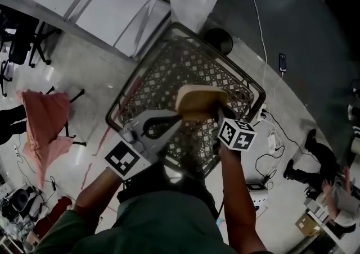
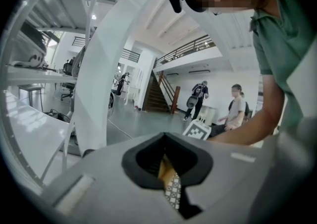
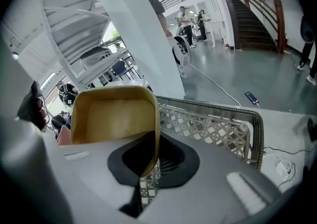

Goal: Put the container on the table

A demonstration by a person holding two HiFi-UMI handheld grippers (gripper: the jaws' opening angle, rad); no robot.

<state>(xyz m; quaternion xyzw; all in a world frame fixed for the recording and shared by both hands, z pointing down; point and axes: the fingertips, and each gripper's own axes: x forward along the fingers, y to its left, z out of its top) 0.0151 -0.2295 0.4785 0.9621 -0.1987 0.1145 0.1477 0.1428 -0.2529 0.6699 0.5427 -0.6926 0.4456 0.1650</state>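
Mesh basket (image 1: 169, 73) beneath container (image 3: 111, 119) in right tongs (image 3: 146, 164), left tongs (image 2: 168, 169) perhaps likewise.

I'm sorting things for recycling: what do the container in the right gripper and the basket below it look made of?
The container looks like moulded paper pulp or bamboo fibre: matte tan, a thin wall, rounded corners. Matte plastic is also possible. The basket looks like plastic: a pale moulded diamond lattice under a dark, woven-looking rim, though coated wire cannot be ruled out.
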